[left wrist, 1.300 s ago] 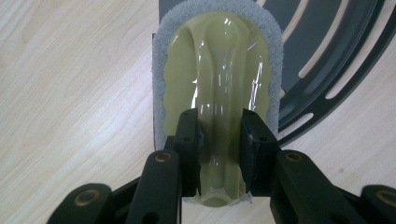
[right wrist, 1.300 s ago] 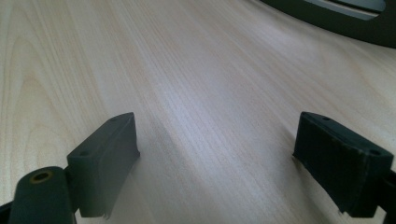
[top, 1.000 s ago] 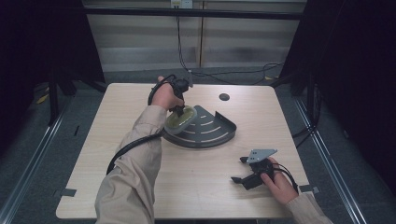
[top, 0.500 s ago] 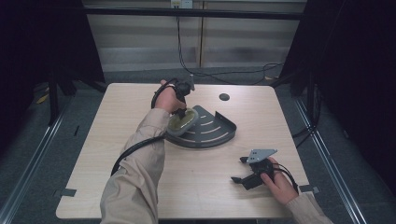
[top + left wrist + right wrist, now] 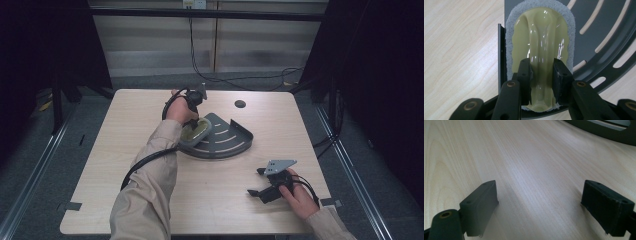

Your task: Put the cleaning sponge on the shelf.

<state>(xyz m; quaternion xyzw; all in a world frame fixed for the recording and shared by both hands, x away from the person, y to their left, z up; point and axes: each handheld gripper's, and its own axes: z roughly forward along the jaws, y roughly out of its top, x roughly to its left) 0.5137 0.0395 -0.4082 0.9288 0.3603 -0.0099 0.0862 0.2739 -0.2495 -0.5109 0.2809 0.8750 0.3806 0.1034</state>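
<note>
Left gripper view puts us right on the left gripper (image 5: 541, 75), its jaws clamped on the raised centre ridge of a scrubber (image 5: 541, 37). We read it as a glossy yellow-green moulded handle on a grey fibrous pad. The pad's fuzzy edge rings the handle, and a little frayed edge peeks out under the jaws.

Risks as we judge them. The ridge is smooth, shiny and tapered, so the pads could slide off if the hand twists or lifts fast. The scrubber sits hard against the straight raised wall of the dark slotted tray (image 5: 604, 32). A sideways drag could catch the pad on that wall or shove the whole tray across the bench (image 5: 459, 50). The pad could also snag in one of the slots.

High view: the scrubber (image 5: 196, 129) lies at the left end of the tray (image 5: 235, 145), inside the rim, with the left gripper (image 5: 193, 120) standing over it. The tray sits near bench (image 5: 125, 125) centre. A small dark round mark (image 5: 240, 104) lies beyond the tray, apart from it.

The right gripper (image 5: 256, 182) is nearer the person than the tray, well apart from it, low on the bench. In its own view the right gripper (image 5: 540, 202) has jaws spread wide with nothing between them, bare wood below, the tray edge (image 5: 604, 131) far off at top right.
</note>
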